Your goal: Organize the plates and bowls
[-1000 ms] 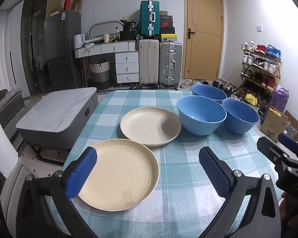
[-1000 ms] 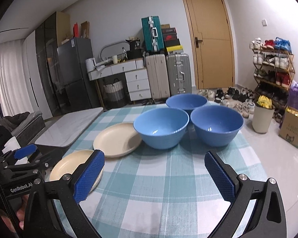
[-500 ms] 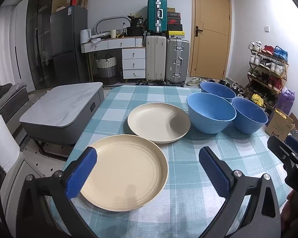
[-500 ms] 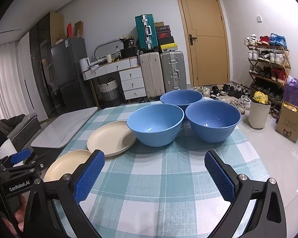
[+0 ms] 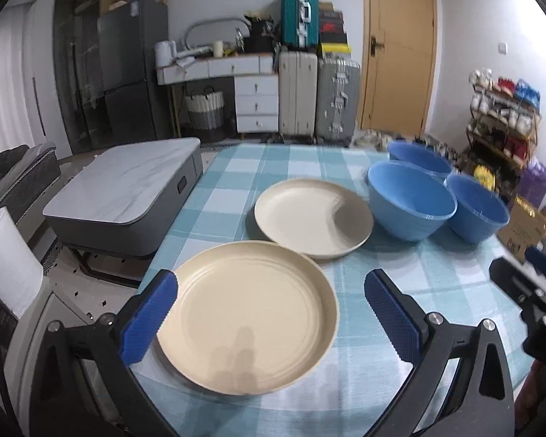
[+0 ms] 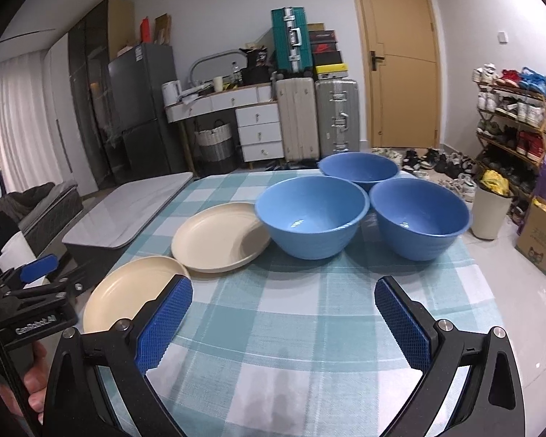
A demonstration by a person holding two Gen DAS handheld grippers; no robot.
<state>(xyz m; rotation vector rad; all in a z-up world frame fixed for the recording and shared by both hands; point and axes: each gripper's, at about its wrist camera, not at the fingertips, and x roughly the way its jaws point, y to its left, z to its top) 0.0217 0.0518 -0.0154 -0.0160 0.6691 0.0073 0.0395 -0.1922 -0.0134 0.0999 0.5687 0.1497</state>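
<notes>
Though untouched — plate [image 5: 247, 313] between hand-held gripper [image 5: 269, 313] fingers

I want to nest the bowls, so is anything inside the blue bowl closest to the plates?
Nothing shows inside the nearest blue bowl: bare blue wall and floor with a small glare spot. Its near inner wall is hidden behind the rim in the right wrist view.

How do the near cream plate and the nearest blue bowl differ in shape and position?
The near cream plate is flat and shallow; the nearest blue bowl is deep with high walls. The plate lies at the table's near left edge, the bowl farther back and right, beside two other bowls. Both stand upright and empty.
</notes>
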